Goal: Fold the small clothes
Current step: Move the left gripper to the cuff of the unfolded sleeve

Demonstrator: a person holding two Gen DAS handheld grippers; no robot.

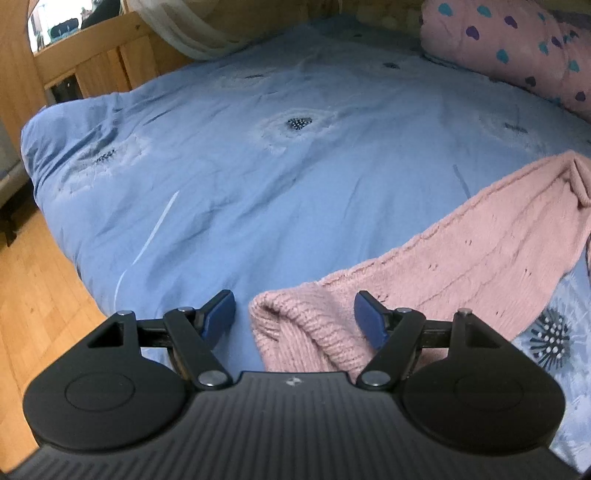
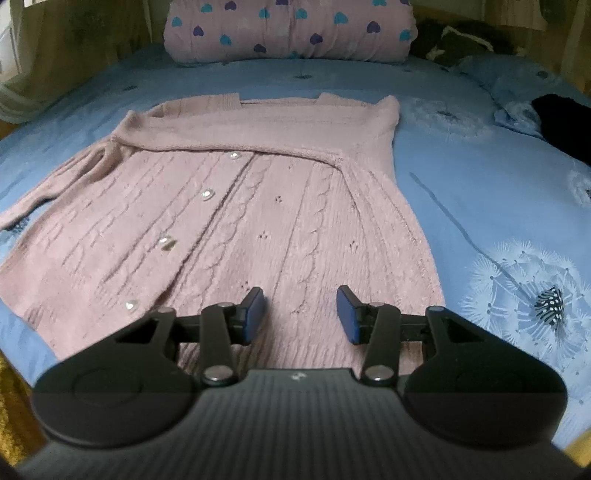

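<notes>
So far only a start looks made on the pink cable-knit cardigan [image 2: 229,206], which lies face up and buttoned on the blue dandelion-print duvet [image 2: 480,177], its hem toward the bed's near edge and its collar toward the heart-print pillow [image 2: 288,33] at the far edge. One sleeve [image 2: 258,142] is already laid across the chest below the collar; the other sleeve [image 1: 461,251] stretches out over the duvet toward the bed's left side, not yet brought in, and its ribbed cuff [image 1: 295,328] sits between the blue pads of the left gripper [image 1: 295,317]. Those jaws stand wide and are not pressing on the knit, so nothing is held. The right gripper [image 2: 301,308] hovers over the hem with its jaws partly apart and empty. By my reading, the second sleeve and the body folds remain.

The left view cuts off most of the garment. The hem's near edge is hidden behind the right gripper's body. A dark item [image 2: 565,122] at the bed's right edge is too cropped to identify.
</notes>
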